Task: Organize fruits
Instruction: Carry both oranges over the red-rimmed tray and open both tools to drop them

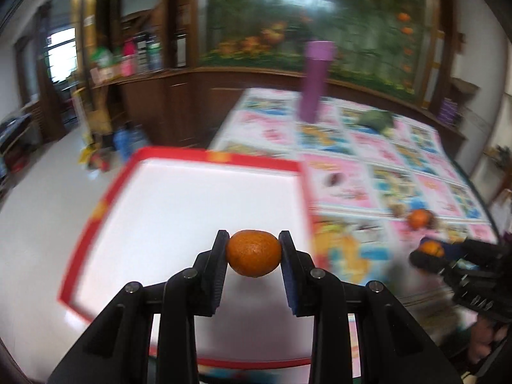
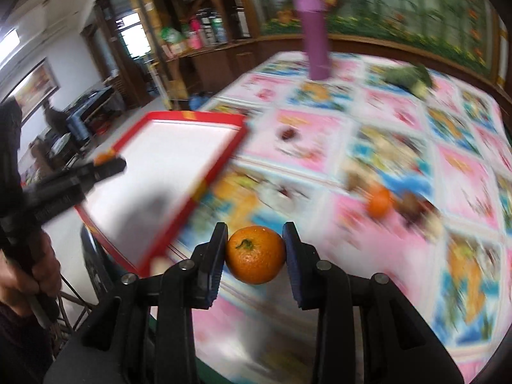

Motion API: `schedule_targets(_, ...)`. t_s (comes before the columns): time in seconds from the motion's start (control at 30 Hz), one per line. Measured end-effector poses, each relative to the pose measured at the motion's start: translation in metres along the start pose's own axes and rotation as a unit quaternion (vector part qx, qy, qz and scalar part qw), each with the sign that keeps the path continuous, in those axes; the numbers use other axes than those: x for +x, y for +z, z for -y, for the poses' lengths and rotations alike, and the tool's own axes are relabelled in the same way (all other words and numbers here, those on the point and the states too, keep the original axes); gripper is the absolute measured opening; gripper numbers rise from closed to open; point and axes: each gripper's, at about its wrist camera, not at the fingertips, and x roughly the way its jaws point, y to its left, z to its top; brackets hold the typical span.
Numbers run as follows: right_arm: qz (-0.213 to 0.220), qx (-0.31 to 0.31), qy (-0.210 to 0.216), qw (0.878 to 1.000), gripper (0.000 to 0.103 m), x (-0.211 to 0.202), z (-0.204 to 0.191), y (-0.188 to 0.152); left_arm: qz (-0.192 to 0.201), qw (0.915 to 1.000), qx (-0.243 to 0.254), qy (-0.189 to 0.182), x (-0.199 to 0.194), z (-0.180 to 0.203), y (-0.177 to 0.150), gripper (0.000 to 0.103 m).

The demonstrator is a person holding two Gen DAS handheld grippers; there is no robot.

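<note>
Mandarins fill both grippers: the left gripper [image 1: 253,252] pinches one mandarin [image 1: 253,253] above the red-rimmed tray [image 1: 220,157]; the right gripper [image 2: 256,254] clamps a second mandarin [image 2: 256,255] over the tabletop [image 2: 400,121], beside the tray's right edge.

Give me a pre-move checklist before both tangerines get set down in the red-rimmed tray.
1. Left gripper shut on its tangerine: ok.
2. Right gripper shut on the stemmed tangerine: ok.
3. Left fruit above the red-rimmed tray: ok.
4. Right fruit above the tray: not ok, it hangs over the patterned tablecloth, beside the rim.
5. White tray floor free of objects: ok where visible.
6. Fruit left behind: not ok, a loose tangerine lies on the cloth.
</note>
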Motion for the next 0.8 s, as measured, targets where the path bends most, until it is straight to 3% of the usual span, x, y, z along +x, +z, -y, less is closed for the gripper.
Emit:
schedule_targets(0.17, -0.013, -0.036, 0.039, 0.998, 0.037, 0.04, -0.058, 0.029, -0.024, 0.9983, -0.029, 0.045, 0.015, -0.042, -0.015, 0.031)
schedule_targets(0.33, -0.043, -0.075, 0.049, 0.995, 0.037, 0.081, -0.107, 0.034, -0.039, 0.9967, -0.041, 0.058, 0.031, -0.059, -0.023, 0.031)
schedule_targets(0.63, -0.102, -0.063, 0.048, 0.992, 0.038, 0.111, -0.113, 0.02, -0.059, 0.9952, -0.039, 0.068, 0.042, -0.066, -0.031, 0.032)
schedule_targets(0.8, -0.084, -0.05, 0.064, 0.993, 0.041, 0.096, -0.1, 0.022, -0.038, 0.996, -0.033, 0.074, 0.029, -0.059, -0.03, 0.062)
